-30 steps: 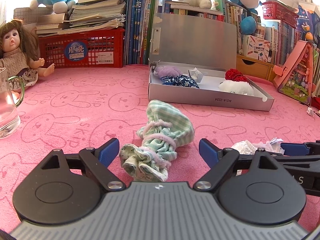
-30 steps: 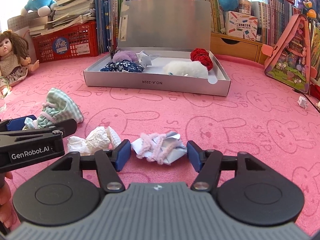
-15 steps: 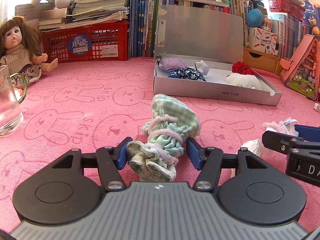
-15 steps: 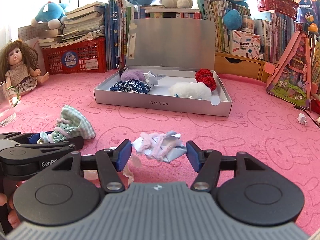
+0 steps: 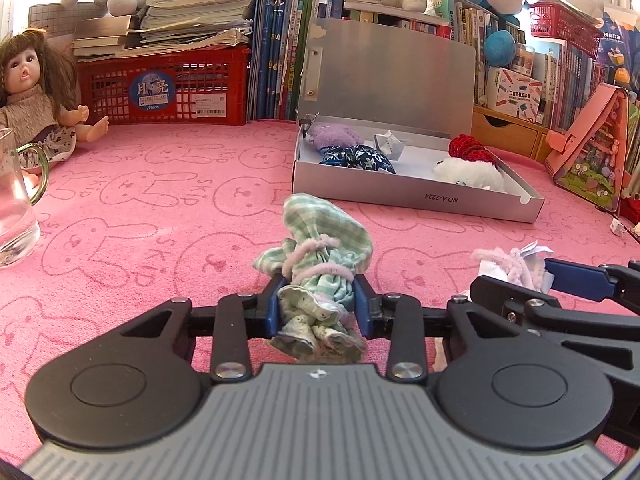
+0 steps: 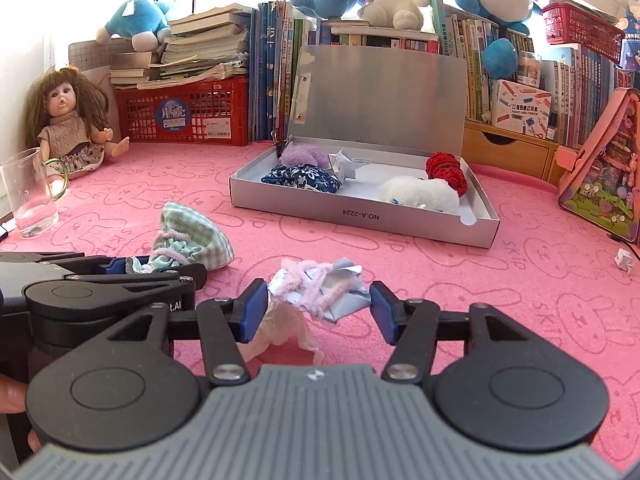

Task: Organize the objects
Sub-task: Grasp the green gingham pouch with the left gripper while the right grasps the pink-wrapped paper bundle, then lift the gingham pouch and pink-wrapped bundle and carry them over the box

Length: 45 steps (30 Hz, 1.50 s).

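My left gripper (image 5: pixel 318 306) is shut on a green checked cloth bundle (image 5: pixel 324 248) tied with pink yarn, on the pink mat; the bundle also shows in the right wrist view (image 6: pixel 188 240). My right gripper (image 6: pixel 318 312) is open, its fingers on either side of a crumpled blue-white paper wrapped in pink yarn (image 6: pixel 320 290); the same paper shows in the left wrist view (image 5: pixel 516 264). A crumpled white tissue (image 6: pixel 280 336) lies under it. The open silver box (image 6: pixel 476 236) stands behind, holding a purple ball, a dark blue floral pouch, a white fluffy toy and a red knit piece.
A glass mug (image 6: pixel 30 196) and a doll (image 6: pixel 68 128) are at the far left. A red crate (image 6: pixel 192 114), books and plush toys line the back. A pink toy house (image 6: pixel 604 172) stands right. A small folded paper (image 6: pixel 624 258) lies near it.
My left gripper has closed from wide open onto the green cloth bundle. My right gripper has stayed open around the yarn-wrapped paper and narrowed slightly, and both views have risen.
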{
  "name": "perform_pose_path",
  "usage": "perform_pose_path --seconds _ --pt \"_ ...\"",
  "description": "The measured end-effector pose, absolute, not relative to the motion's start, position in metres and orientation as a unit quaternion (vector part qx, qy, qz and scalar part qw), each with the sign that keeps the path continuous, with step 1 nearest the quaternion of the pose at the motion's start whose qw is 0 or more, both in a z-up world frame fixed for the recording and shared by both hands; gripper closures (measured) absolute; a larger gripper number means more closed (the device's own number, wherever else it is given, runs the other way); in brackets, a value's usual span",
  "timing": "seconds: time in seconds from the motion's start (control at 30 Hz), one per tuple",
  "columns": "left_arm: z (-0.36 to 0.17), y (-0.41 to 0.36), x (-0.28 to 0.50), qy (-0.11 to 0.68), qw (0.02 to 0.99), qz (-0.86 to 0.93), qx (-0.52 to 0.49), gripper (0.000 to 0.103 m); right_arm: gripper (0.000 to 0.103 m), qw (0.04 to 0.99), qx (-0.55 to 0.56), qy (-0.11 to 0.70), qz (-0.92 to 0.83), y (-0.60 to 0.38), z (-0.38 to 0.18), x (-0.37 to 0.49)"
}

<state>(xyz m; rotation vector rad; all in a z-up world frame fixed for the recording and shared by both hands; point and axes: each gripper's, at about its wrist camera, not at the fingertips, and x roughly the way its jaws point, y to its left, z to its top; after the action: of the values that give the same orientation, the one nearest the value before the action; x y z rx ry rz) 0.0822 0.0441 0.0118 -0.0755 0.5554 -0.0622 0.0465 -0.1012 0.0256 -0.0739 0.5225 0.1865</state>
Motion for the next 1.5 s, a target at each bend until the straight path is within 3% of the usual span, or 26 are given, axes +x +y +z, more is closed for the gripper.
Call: perform_pose_path --seconds 1.5 --pt "0.055 0.001 0.12 0.247 0.968 -0.049 -0.011 0.062 0.046 0.972 0.021 0.226 0.054 -0.143 0.051 0.07"
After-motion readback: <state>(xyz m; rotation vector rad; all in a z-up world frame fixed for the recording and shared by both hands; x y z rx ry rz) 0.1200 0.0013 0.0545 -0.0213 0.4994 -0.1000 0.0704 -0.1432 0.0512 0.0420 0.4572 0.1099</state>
